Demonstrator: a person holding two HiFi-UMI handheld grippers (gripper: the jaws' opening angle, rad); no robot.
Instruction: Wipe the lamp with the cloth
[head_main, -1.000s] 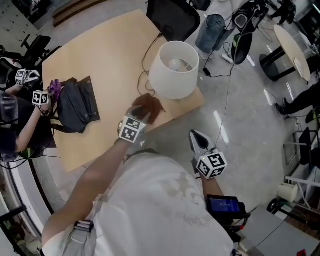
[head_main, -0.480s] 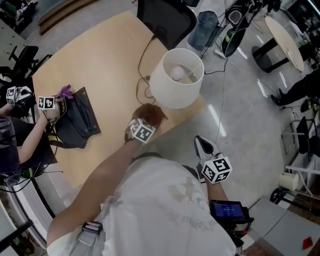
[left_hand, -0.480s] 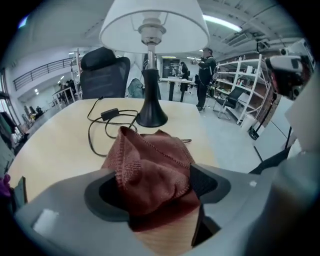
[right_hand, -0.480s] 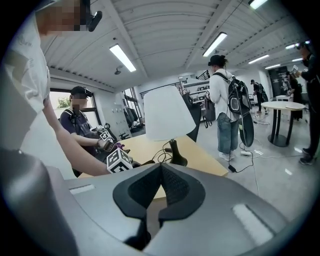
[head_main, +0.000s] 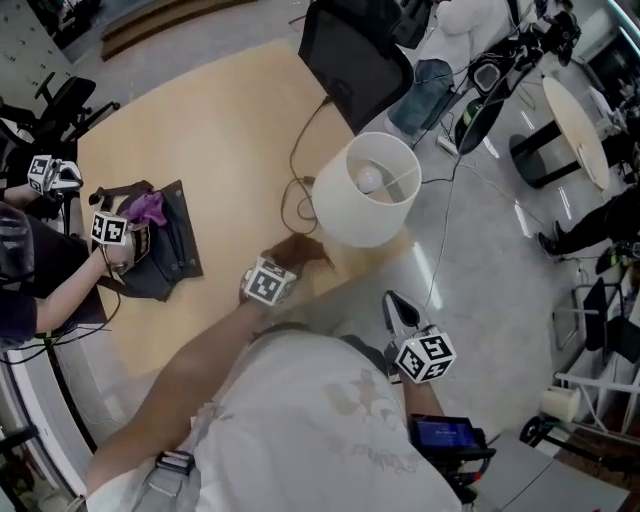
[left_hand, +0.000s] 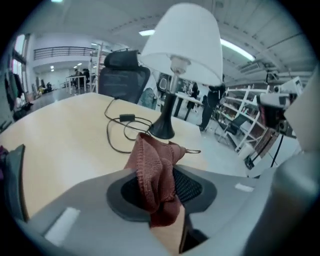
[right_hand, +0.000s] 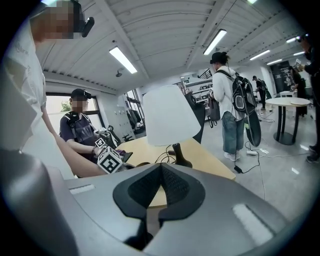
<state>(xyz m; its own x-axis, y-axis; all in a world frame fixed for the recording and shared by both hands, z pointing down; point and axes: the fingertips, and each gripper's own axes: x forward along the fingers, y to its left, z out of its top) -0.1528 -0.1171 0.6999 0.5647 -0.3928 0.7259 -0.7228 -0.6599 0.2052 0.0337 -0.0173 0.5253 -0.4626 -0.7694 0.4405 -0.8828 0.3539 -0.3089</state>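
The lamp with its white shade stands near the right edge of the wooden table; the left gripper view shows its dark base. A brown knitted cloth lies bunched low over the table just in front of the lamp. My left gripper is shut on the cloth: its jaws have just been closing, and the pads pinch a fold. My right gripper hovers off the table's edge over the floor. Its jaws meet at the tips with nothing between them.
The lamp's cable loops on the table behind the cloth. Another person at the left works with grippers on a dark bag and a purple cloth. A black chair stands behind the table. A person with a backpack stands nearby.
My left gripper has sunk toward the tabletop with the cloth, away from the lamp shade. The right gripper has shifted only slightly sideways.
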